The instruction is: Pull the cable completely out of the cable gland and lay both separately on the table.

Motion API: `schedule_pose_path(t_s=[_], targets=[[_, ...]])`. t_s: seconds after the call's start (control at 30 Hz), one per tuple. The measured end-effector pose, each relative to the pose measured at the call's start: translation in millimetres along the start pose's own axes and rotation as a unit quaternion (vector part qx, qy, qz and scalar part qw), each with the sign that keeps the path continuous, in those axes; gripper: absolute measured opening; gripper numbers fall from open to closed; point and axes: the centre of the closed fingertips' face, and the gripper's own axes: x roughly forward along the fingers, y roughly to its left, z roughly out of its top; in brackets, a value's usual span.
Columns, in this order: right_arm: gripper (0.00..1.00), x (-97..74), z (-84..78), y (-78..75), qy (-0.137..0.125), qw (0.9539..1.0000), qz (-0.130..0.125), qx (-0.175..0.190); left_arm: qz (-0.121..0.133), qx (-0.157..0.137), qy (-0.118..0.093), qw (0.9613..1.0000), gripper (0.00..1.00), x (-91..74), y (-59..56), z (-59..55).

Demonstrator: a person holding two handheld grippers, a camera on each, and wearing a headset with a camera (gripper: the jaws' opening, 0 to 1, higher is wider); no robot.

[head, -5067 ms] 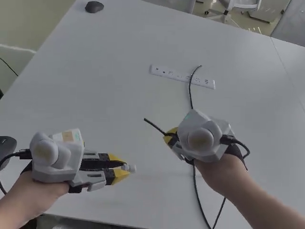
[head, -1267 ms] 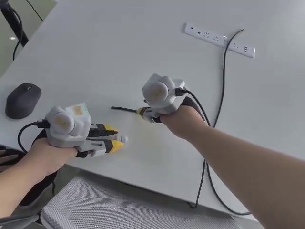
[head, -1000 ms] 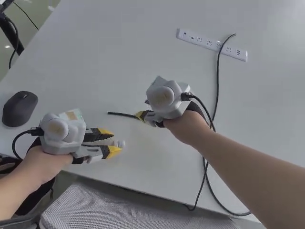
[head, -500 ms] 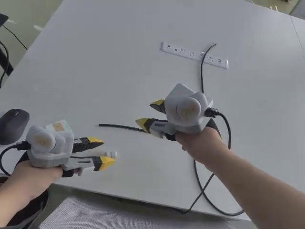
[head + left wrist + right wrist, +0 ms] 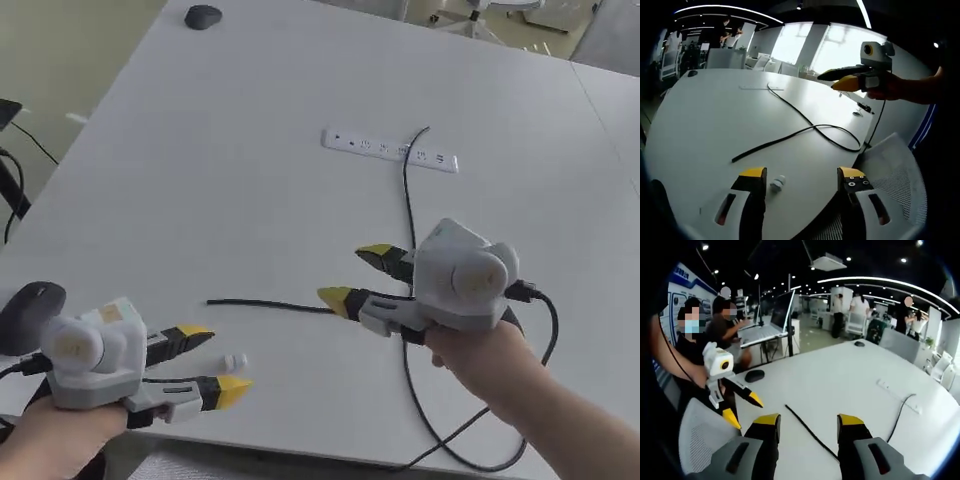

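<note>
A short black cable (image 5: pixel 268 304) lies flat on the white table (image 5: pixel 200 170), free of both grippers. The small white cable gland (image 5: pixel 236 361) rests on the table near the front edge, apart from the cable. My left gripper (image 5: pixel 213 360) is open, and the gland (image 5: pixel 777 182) lies between its jaws, closer to the left one. The cable (image 5: pixel 765 145) runs away ahead of it. My right gripper (image 5: pixel 355 273) hovers open just right of the cable's end, holding nothing. In the right gripper view the cable (image 5: pixel 800 421) lies beyond the open jaws of the right gripper (image 5: pixel 808 422).
A white power strip (image 5: pixel 390 150) sits at the back, and its black cord (image 5: pixel 405 210) runs toward the front edge under my right hand. One dark mouse (image 5: pixel 30 310) lies at the left edge, another (image 5: pixel 203 15) far back. A mesh chair (image 5: pixel 890 165) stands below the table edge.
The right gripper has opened, let go of the cable and drawn back to the right. The cable now lies on the table. The left jaws have spread, and the gland rests on the table.
</note>
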Motion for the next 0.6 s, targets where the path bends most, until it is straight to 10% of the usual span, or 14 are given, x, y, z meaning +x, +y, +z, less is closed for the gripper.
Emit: schedule_pose_path(t_s=[0.6], targets=[[0.57,-74.7,-42.8,2.6,-0.027,0.9949,-0.034,0.091,0.026,-0.005,-0.025,0.9993,0.71,-33.7,0.4,32.0]])
